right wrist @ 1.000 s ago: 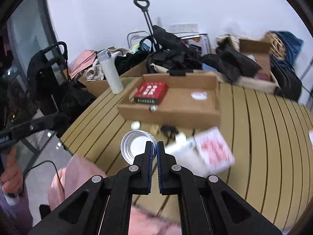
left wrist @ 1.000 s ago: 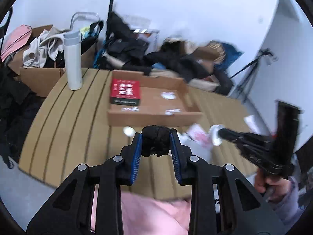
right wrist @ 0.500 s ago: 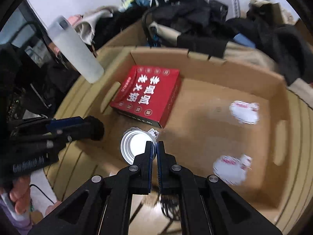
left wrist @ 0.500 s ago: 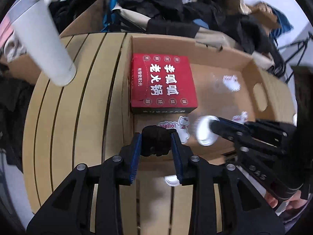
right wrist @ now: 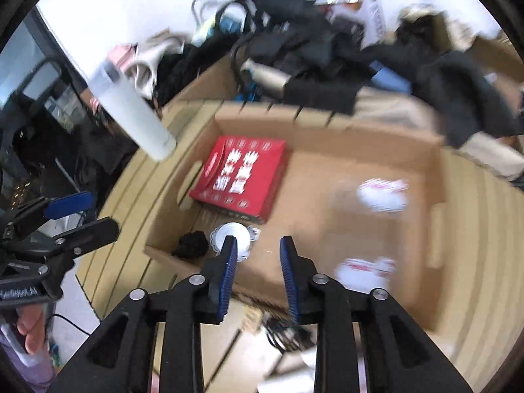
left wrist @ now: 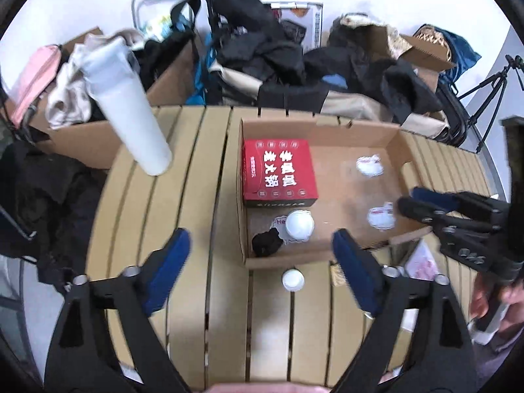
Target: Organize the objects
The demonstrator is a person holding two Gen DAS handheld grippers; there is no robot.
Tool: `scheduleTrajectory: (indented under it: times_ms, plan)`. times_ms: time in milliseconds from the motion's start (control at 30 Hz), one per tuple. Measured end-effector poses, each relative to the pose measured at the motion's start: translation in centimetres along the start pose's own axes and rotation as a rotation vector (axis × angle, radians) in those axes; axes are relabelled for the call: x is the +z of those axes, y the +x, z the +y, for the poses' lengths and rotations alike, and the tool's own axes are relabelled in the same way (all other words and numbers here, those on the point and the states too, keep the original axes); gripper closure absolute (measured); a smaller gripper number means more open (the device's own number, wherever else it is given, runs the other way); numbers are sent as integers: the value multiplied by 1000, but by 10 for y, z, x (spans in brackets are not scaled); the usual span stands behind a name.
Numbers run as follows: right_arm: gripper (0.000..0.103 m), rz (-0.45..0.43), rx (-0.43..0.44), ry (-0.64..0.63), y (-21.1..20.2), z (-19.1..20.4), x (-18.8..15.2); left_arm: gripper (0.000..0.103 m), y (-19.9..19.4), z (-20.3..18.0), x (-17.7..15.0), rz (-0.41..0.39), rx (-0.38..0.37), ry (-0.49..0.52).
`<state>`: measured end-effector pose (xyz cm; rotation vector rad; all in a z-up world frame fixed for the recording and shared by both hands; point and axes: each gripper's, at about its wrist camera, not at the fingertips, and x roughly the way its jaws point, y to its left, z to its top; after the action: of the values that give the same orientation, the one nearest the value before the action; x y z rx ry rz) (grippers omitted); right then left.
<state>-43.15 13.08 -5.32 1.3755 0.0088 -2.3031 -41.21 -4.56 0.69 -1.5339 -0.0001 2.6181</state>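
An open cardboard box (left wrist: 347, 193) on the slatted table holds a red packet (left wrist: 278, 172). In its near left corner lie a black bundle (left wrist: 267, 244) and a white round lid (left wrist: 299, 226), both loose on the floor. My left gripper (left wrist: 260, 245) hovers above that corner, its jaws opening wide, pads clear of the bundle. My right gripper (right wrist: 258, 242) hangs over the box (right wrist: 360, 150) with jaws opening and nothing between them. The lid (right wrist: 240, 229) shows just behind its left finger, the bundle (right wrist: 191, 245) to the left. Each gripper also appears in the other view: right (left wrist: 409, 197), left (right wrist: 101, 213).
A tall white bottle (left wrist: 131, 111) stands on the table left of the box. A small white cap (left wrist: 293, 280) and a pink-printed packet (left wrist: 422, 262) lie in front of it, with black cables (right wrist: 285, 330). Clothes, bags and cartons crowd the far edge.
Both grippers moved forward over the box. The left let go of the black bundle and the right let go of the white lid; both now lie in the box, jaws apart.
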Motion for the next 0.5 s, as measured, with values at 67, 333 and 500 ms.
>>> scheduleTrajectory:
  times_ms: [67, 333, 500]
  plan:
    - [20, -23, -21, -37, -38, -2, -2, 1, -29, -7, -2, -2, -26, -6]
    - [12, -133, -130, -29, -159, -16, -45, 0, -103, -49, -33, -55, -36, 49]
    - [12, -166, -160, -32, -192, -12, -81, 0, -141, -69, -65, -127, 43, 60]
